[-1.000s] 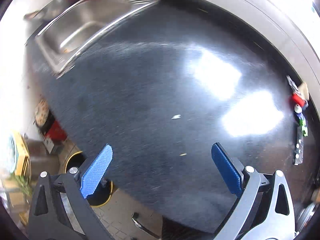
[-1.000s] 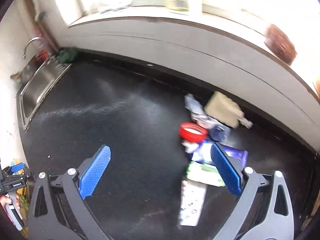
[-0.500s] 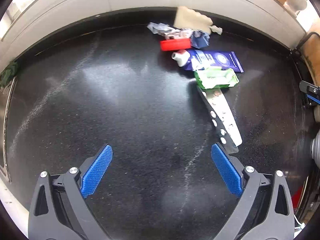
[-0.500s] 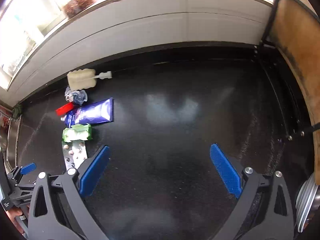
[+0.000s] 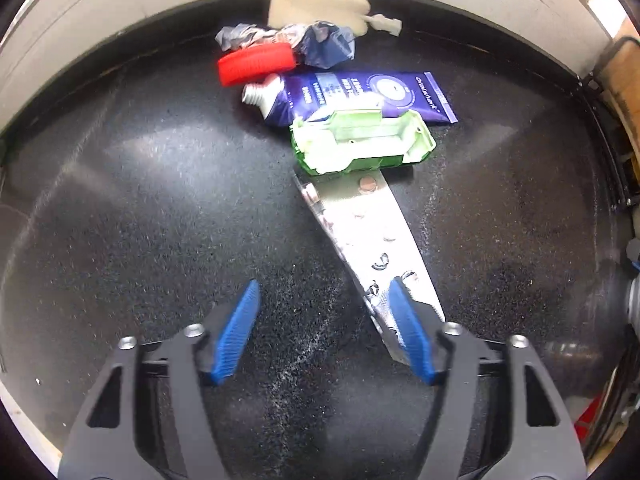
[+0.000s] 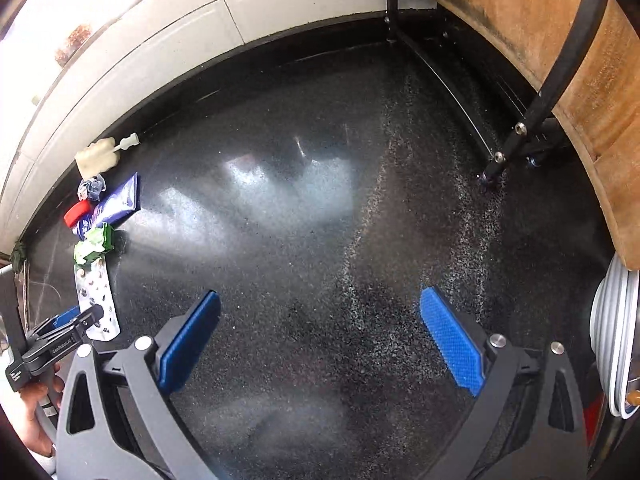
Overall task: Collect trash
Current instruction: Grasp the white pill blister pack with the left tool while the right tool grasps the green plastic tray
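A silver blister pack point(image 5: 368, 232) lies on the black counter point(image 5: 140, 220), its far end under a green plastic tray point(image 5: 360, 144). Behind them are a purple tube point(image 5: 360, 94), a red cap point(image 5: 256, 65), a crumpled wrapper point(image 5: 288, 38) and a pale sponge point(image 5: 316, 0). My left gripper point(image 5: 324, 320) points down at the pack's near end. Its jaws are closing, the right pad point(image 5: 408, 332) over the pack's corner, no pad pressing on it. My right gripper point(image 6: 320, 340) stands wide open over bare counter, right of the pile point(image 6: 96, 292).
A white tiled wall point(image 6: 160, 40) runs along the back of the counter. A black rack holding a wooden board point(image 6: 560, 60) stands at the right, with stacked plates point(image 6: 612, 340) beside it. A hand point(image 6: 36, 412) holds the left gripper.
Both views swung away from the sink to the trash pile. The left gripper came close over the blister pack and its jaws narrowed. The right gripper's jaws stayed wide.
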Available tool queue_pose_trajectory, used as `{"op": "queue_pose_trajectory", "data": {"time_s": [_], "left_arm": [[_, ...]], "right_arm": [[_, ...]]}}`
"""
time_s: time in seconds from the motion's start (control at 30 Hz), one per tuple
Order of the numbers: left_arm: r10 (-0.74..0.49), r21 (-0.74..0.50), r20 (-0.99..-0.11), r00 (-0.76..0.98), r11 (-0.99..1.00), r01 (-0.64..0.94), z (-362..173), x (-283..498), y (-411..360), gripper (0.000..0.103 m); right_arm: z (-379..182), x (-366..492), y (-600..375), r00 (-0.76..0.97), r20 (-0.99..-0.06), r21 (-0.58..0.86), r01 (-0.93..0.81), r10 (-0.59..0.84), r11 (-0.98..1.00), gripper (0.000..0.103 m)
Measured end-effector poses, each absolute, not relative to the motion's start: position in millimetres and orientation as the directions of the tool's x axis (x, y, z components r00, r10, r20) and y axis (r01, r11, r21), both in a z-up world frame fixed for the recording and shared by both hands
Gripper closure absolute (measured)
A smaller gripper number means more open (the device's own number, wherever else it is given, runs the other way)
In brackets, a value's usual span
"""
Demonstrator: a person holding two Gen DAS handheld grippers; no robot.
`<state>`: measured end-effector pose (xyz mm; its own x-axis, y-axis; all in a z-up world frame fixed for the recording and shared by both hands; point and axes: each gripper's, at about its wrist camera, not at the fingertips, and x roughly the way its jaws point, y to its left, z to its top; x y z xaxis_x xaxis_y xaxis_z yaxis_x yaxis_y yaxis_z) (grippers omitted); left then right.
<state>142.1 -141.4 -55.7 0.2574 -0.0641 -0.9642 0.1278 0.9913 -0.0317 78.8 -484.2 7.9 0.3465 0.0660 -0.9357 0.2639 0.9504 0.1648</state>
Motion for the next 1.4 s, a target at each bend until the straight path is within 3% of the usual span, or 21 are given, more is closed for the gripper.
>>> {"op": "queue_pose_trajectory", "data": {"time_s": [0.03, 0.1, 0.17, 0.33, 0.7, 1.17, 1.4], "left_arm": [[-0.055, -0.017, -0.961, 0.269, 0.99, 0.142, -55, 142, -143, 0.06], [-0.043, -0.001, -0.957, 0.285, 0.989, 0.146, -54, 143, -140, 0.083], [-0.04, -0.003, -0.957, 0.287, 0.992, 0.129, -53, 145, -131, 0.09], [0.008, 0.035, -0.955, 0.297, 0.996, 0.087, -50, 137, -107, 0.09], [-0.013, -0.036, -0.961, 0.277, 0.997, -0.075, -34, 112, -27, 0.094], [0.073, 0.0, -0.967, 0.244, 0.958, -0.287, -34, 67, 72, 0.094], [0.102, 0.03, -0.973, 0.208, 0.947, -0.32, -45, 52, 100, 0.094]], "right_arm": [[8, 78, -484, 0.349, -0.935, 0.165, 0.259, 0.067, 0.952, 0.006], [9, 79, -481, 0.351, -0.934, 0.167, 0.248, 0.072, 0.954, 0.006], [8, 80, -476, 0.35, -0.933, 0.171, 0.235, 0.08, 0.957, 0.006], [1, 91, -456, 0.33, -0.938, 0.171, 0.182, 0.104, 0.968, 0.006], [3, 120, -391, 0.315, -0.935, 0.18, 0.033, 0.161, 0.983, 0.006], [-23, 169, -210, 0.193, -0.941, 0.175, -0.43, 0.28, 0.886, 0.006], [-34, 192, -155, 0.175, -0.937, 0.161, -0.551, 0.302, 0.819, 0.006]]}}
